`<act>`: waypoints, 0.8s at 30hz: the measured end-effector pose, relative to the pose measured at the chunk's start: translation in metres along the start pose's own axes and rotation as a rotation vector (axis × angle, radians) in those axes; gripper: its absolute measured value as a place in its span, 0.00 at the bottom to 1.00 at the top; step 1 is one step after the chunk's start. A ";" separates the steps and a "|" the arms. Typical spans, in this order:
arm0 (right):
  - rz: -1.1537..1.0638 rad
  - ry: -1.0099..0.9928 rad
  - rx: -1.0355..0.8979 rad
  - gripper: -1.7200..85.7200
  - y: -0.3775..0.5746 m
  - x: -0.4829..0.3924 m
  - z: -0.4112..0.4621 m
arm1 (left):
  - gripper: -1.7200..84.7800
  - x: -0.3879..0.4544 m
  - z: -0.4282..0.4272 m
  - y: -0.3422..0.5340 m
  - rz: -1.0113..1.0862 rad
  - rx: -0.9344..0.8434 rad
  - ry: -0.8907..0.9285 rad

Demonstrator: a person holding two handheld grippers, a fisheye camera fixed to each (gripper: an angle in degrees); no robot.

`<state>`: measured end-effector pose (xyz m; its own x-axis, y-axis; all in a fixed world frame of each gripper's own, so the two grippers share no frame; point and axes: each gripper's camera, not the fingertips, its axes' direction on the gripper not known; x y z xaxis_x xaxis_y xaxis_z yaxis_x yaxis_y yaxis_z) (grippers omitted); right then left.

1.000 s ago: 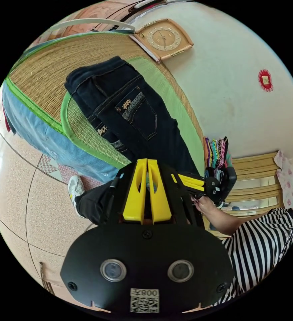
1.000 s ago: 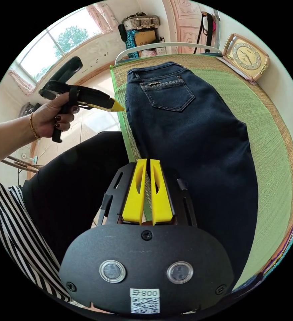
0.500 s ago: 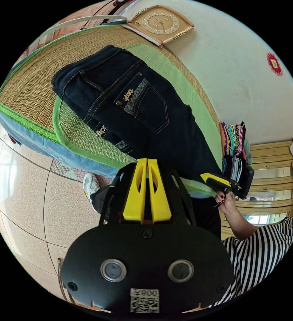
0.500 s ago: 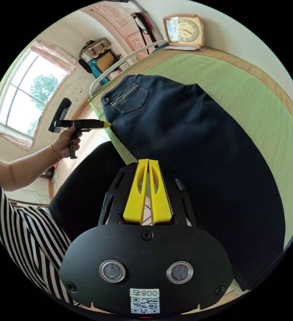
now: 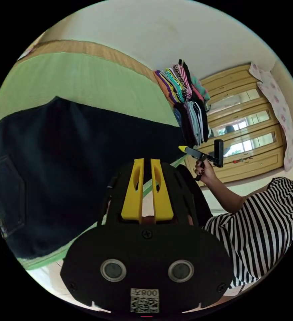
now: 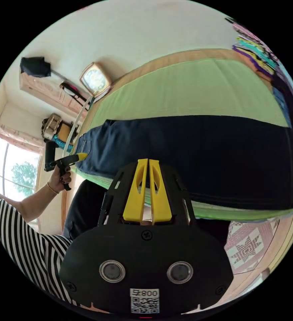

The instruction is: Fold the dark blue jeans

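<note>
The dark blue jeans [image 6: 193, 157] lie flat and lengthwise on the green mat [image 6: 193, 90], along its near edge. Your left gripper [image 5: 147, 161] hangs just before the jeans' long edge, jaws slightly apart and empty. Your right gripper [image 6: 148, 161] hangs over the same edge, jaws nearly together with a thin slit between them, gripping nothing. A stack of folded clothes [image 5: 186, 100] stands at the mat's far end, and a clock [image 6: 94, 80] leans against the wall.
</note>
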<state>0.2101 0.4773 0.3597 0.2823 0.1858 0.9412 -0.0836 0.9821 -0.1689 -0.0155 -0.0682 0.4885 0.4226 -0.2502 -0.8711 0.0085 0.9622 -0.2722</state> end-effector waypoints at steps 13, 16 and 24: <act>0.528 0.169 0.329 0.14 0.108 0.222 -0.160 | 0.14 0.151 0.312 -0.216 0.475 -0.398 0.011; 0.528 0.163 0.336 0.14 0.115 0.243 -0.170 | 0.15 0.169 0.365 -0.246 0.501 -0.434 -0.010; 0.542 0.053 0.399 0.14 0.146 0.290 -0.205 | 0.15 0.190 0.468 -0.294 0.512 -0.494 -0.030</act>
<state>0.4759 0.6806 0.5475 0.1461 0.6604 0.7365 -0.5703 0.6646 -0.4828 0.4866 -0.3485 0.5946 0.2884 0.2299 -0.9295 -0.6062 0.7953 0.0086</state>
